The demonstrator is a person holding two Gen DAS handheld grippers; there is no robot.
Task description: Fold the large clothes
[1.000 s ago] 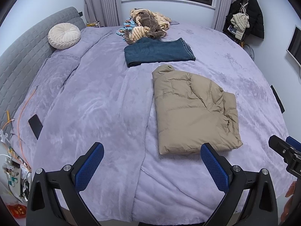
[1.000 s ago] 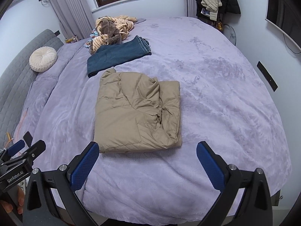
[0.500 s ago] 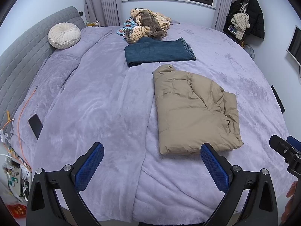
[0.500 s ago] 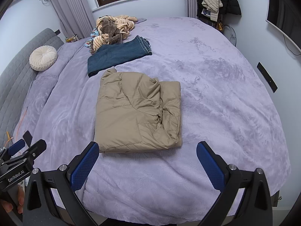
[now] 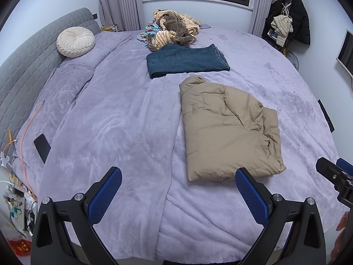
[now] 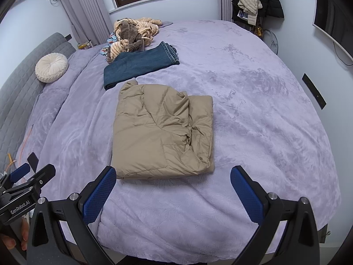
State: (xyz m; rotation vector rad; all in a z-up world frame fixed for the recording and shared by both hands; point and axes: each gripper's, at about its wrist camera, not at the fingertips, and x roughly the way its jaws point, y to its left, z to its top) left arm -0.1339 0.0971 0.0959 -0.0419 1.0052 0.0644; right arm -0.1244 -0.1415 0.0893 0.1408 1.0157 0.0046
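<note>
Tan jacket (image 6: pixel 162 130) folded into a thick rectangle near the foot of the bed (image 6: pixel 253 114), collar end toward the folded jeans (image 6: pixel 141 65), which lie just beyond it. Farther still from the jacket, an unsorted heap of clothes (image 6: pixel 134 33) by the window. Round cushion (image 5: pixel 75 42) well to the left of the jacket, against the headboard.

Likely trouble from here: puffy filling springing back, so the top layer could slide or the right-hand roll could unfurl if nudged or lifted by one edge only. Slick shell on a plush blanket, so a one-sided pull would probably drag the whole bundle rather than tidy it. Reaching across for the heap risks brushing the jacket and jeans out of shape.

Left gripper (image 5: pixel 178 196) spread wide, released, holding nothing, hanging over the foot edge of the bed short of the jacket. Right gripper (image 6: pixel 173 195) likewise fully open and empty, its blue pads (image 6: pixel 247 195) clear of the jacket's near edge, touching nothing.
</note>
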